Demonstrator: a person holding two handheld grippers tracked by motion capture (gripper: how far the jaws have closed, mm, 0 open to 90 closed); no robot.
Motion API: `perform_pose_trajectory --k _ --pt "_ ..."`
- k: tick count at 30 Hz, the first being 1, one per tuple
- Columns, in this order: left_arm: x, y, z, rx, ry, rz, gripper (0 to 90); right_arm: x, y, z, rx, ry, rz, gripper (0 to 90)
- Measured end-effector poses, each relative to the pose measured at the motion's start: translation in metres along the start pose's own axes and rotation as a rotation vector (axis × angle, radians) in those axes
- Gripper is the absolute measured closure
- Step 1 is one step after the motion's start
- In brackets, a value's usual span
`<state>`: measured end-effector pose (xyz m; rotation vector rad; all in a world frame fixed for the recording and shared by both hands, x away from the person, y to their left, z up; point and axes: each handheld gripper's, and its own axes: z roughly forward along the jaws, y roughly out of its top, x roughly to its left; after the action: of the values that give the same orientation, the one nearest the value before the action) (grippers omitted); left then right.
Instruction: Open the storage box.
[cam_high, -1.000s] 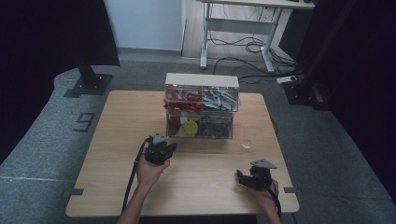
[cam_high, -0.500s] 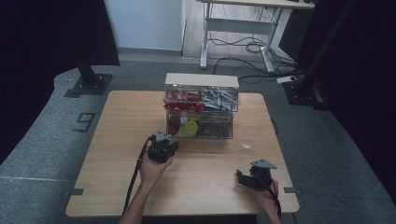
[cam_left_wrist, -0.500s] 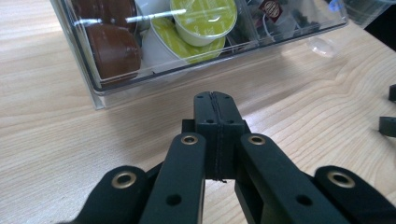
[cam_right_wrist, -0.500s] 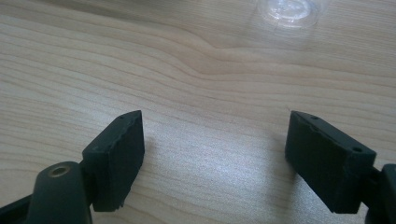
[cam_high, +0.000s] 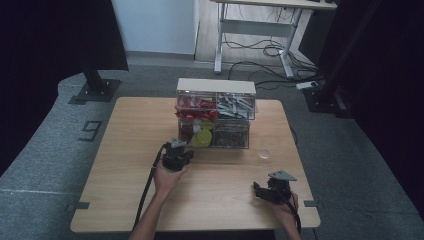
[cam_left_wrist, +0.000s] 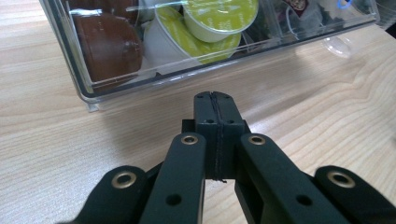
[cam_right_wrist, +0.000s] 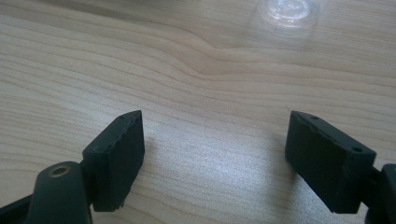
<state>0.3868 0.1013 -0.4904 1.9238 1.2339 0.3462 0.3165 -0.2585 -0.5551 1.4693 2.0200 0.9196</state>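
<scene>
On the wooden worktop (cam_high: 125, 165) stands a clear plastic organiser (cam_high: 215, 116) with several compartments, well toward the far side from the person. From the high view its upper compartments hold red items on the left and grey ones on the right, and a yellow-green capsule (cam_high: 202, 138) sits in the lower left drawer.

The left hand-held gripper (cam_high: 176, 155) lies just in front of that lower left drawer, near it but not touching. The left gripper view gives what the high view cannot: its jaws are pressed together with nothing between them, the tips (cam_left_wrist: 215, 100) pointing at the drawer's clear front wall (cam_left_wrist: 154, 79), behind which lie a brown capsule (cam_left_wrist: 109, 44) and two yellow-green lidded capsules (cam_left_wrist: 219, 11).

The right hand-held gripper (cam_high: 267, 189) rests low near the worktop's front right corner, well apart from the organiser. The right gripper view shows its jaws spread wide over bare wood, holding nothing (cam_right_wrist: 212, 140). Ahead of them sits a small clear round lid (cam_right_wrist: 287, 9), which the high view shows as a faint disc (cam_high: 264, 153) to the right of the organiser.
</scene>
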Motion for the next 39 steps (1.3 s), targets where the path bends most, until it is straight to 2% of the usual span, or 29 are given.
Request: perform_pose_trajectory --k 10,21,25,27,32,36,39 --pt "0.006 0.002 0.009 0.006 0.005 -0.019 90.0 0.000 0.000 0.000 0.001 0.000 0.001 20.2" --pt "0.008 0.005 0.009 0.003 0.021 -0.007 90.0 0.000 0.000 0.000 0.001 0.000 0.002 20.1" --pt "0.006 0.008 0.003 -0.032 0.026 0.004 90.0 0.000 0.000 0.000 0.001 0.000 0.002 20.1" --pt "0.008 0.010 0.001 -0.032 0.027 0.001 90.0 0.000 0.000 0.000 0.001 0.000 0.003 20.1" --pt "0.005 0.004 0.008 0.002 0.000 -0.008 90.0 0.000 0.000 0.000 0.001 0.000 0.003 20.1" --pt "0.006 0.003 0.014 0.018 -0.003 -0.011 90.0 0.000 0.000 0.000 0.001 -0.001 0.003 20.1" --pt "0.008 0.004 0.016 0.009 0.004 -0.020 90.0 -0.001 0.000 0.000 0.001 -0.001 0.004 20.1"
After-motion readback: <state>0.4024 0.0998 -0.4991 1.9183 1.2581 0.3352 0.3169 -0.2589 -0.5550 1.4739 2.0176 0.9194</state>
